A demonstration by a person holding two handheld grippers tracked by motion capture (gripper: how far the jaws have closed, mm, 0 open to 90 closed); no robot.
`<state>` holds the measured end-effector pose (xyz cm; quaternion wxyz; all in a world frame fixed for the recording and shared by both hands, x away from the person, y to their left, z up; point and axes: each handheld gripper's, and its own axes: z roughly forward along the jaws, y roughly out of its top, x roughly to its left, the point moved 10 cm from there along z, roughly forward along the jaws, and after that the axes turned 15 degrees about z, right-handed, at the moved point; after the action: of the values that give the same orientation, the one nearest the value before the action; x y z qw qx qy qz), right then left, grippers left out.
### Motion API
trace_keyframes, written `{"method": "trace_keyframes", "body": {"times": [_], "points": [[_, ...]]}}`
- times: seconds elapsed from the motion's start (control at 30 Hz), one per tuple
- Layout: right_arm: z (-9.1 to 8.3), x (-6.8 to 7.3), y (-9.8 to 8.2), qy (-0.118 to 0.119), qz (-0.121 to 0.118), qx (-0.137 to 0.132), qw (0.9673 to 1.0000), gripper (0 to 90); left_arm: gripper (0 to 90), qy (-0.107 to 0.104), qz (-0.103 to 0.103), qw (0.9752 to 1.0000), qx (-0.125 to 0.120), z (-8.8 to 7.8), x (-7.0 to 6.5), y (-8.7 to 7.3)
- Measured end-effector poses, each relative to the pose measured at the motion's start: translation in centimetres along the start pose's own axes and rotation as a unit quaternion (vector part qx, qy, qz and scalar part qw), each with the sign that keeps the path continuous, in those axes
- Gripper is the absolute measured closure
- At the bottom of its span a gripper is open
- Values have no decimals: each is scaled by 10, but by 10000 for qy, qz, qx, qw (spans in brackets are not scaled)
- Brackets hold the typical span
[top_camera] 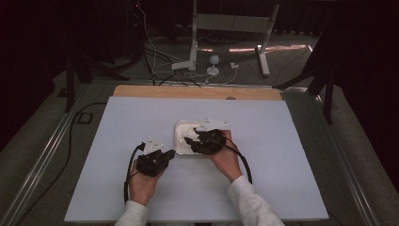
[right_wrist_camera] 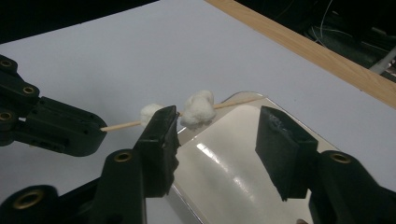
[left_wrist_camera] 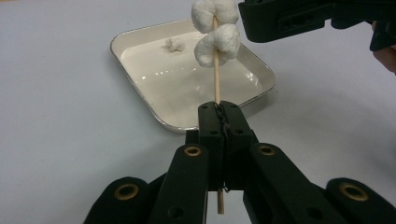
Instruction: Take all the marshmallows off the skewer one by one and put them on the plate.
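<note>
Dark curtains ring a pale blue tabletop point(top_camera: 263, 141) where a person works two handheld grippers over a white square tray point(left_wrist_camera: 140, 79). At the tray's near edge, the left gripper point(left_wrist_camera: 219, 112) is clamped tight on a thin wooden skewer point(left_wrist_camera: 216, 79) threaded with two white marshmallows point(left_wrist_camera: 217, 44). Just beside them, above the tray, the right gripper point(right_wrist_camera: 215, 140) holds its jaws wide apart, gripping nothing. One more small marshmallow point(left_wrist_camera: 174, 44) lies in the tray.

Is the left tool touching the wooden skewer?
Touching. In the left gripper view, the left tool has its jaws closed on the skewer, which runs out above and below them and carries two white puffs over the tray.
</note>
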<state>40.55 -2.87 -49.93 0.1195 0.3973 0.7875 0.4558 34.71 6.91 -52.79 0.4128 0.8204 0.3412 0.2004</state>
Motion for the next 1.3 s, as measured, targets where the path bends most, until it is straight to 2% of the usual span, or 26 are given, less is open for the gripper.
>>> {"method": "trace_keyframes", "body": {"times": [0.53,0.77,0.97,1.07,1.3], "points": [[1,5,-2,147,39,37,9999,561,898,-55,17,10000,-31,-1,-3,2],[1,0,-3,75,109,38,9999,582,899,-81,6,9999,-100,-3,-4,4],[3,0,-7,124,136,86,9998,610,898,-120,58,9999,-87,-2,-6,5],[2,2,-4,107,117,-37,9999,656,899,-146,44,9998,-108,-2,-7,5],[3,6,-5,50,96,-70,9999,760,899,-149,9,9999,-73,-1,-8,4]]}}
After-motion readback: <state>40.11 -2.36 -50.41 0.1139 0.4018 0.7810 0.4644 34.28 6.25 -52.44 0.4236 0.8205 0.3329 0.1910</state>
